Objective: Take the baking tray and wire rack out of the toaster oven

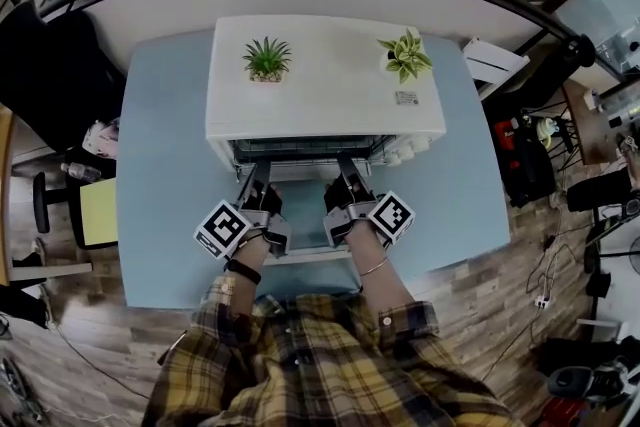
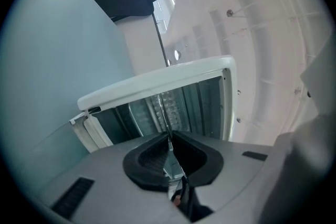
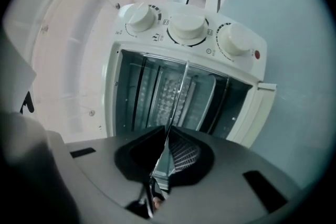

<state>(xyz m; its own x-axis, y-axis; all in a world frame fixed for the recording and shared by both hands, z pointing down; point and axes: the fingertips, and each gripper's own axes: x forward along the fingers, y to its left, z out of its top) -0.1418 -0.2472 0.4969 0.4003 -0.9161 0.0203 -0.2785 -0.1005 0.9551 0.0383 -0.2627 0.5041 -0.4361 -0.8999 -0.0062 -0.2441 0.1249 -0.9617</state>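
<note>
A white toaster oven [image 1: 325, 75] stands on the light blue table with its door [image 1: 300, 253] folded down toward me. Both grippers reach level into its mouth. My left gripper [image 1: 258, 173] is shut on the front rim of the baking tray [image 1: 303, 161], a thin metal sheet that the left gripper view shows edge-on [image 2: 167, 113] between the pads [image 2: 169, 144]. My right gripper [image 1: 347, 167] is shut on the same rim further right. In the right gripper view the tray edge [image 3: 179, 97] runs from its jaws [image 3: 167, 136] into the cavity. Wire bars of the rack [image 1: 310, 148] show inside the mouth.
Two small potted plants [image 1: 267, 58] [image 1: 405, 55] sit on the oven's top. Three white knobs [image 3: 188, 26] line the oven's control side. A dark chair [image 1: 50, 65] stands left of the table [image 1: 160, 165]. Bags and cables lie on the floor at right.
</note>
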